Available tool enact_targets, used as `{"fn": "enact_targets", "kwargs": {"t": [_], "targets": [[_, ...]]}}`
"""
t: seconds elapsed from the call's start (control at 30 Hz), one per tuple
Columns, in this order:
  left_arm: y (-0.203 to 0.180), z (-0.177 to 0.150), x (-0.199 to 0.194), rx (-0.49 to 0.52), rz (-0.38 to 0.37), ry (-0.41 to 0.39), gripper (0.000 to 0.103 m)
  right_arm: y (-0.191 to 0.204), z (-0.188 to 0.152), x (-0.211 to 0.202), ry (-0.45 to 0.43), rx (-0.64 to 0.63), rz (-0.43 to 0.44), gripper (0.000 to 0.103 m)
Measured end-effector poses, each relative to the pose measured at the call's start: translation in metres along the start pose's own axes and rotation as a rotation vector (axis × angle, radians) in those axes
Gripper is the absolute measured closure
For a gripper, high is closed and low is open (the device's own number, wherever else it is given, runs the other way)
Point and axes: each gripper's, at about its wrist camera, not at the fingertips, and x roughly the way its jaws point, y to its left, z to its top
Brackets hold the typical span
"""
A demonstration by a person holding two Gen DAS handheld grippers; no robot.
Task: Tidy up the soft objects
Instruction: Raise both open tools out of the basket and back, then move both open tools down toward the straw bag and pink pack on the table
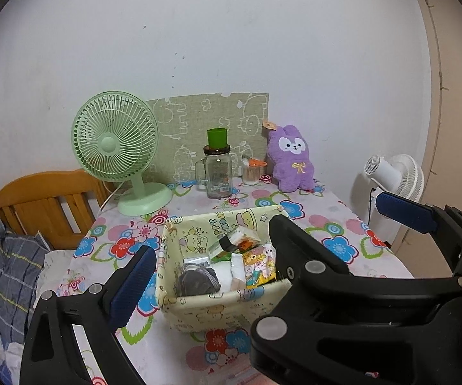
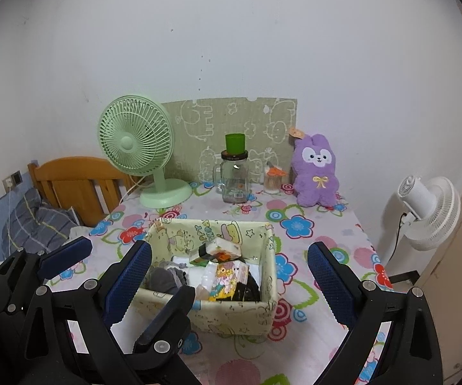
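Note:
A purple plush rabbit (image 1: pixel 292 158) sits upright against the wall at the back right of the flowered table; it also shows in the right wrist view (image 2: pixel 316 171). A pale yellow fabric basket (image 1: pixel 198 308) (image 2: pixel 263 312) stands mid-table and holds a grey sock (image 1: pixel 197 280), white cloths and small packets (image 1: pixel 258 264). My left gripper (image 2: pixel 118 276) is open and empty at the basket's near left. My right gripper (image 2: pixel 231 280) is open and empty, its fingers either side of the basket; it crosses the left wrist view (image 1: pixel 333 221) at the right.
A green desk fan (image 1: pixel 118 147) stands at the back left. A glass jar mug with a green cup on top (image 1: pixel 218 168) and a toothpick holder (image 1: pixel 251 171) stand by the wall. A wooden bed headboard (image 1: pixel 41 205) lies left, a white floor fan (image 2: pixel 430 207) right.

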Motion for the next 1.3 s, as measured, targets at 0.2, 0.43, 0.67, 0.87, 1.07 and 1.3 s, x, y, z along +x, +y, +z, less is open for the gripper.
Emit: {"fn": "enact_targets", "kwargs": {"t": [0.2,0.43,0.67,0.87,1.07,1.3], "targets": [[-0.003,-0.006,-0.012,0.006,0.001,-0.009,0.004,0.002,-0.007,-0.014,-0.009,0.010,-0.004,0.004],[-0.005,-0.013,-0.019,0.014,0.003,-0.009,0.004,0.004,-0.015,-0.023,-0.007,0.009,-0.004,0.004],[-0.005,-0.022,-0.024,0.022,0.001,-0.006,0.004,0.007,-0.023,-0.027,-0.005,0.010,-0.005,0.004],[-0.004,-0.032,-0.023,0.019,-0.003,0.016,0.003,0.009,-0.033,-0.026,0.012,0.011,-0.007,0.004],[-0.003,-0.044,-0.019,0.007,0.004,0.044,0.003,0.010,-0.046,-0.020,0.042,0.025,-0.002,0.004],[-0.004,-0.060,-0.014,0.039,0.011,0.062,0.003,0.009,-0.063,-0.013,0.074,0.038,0.013,0.004]]}}
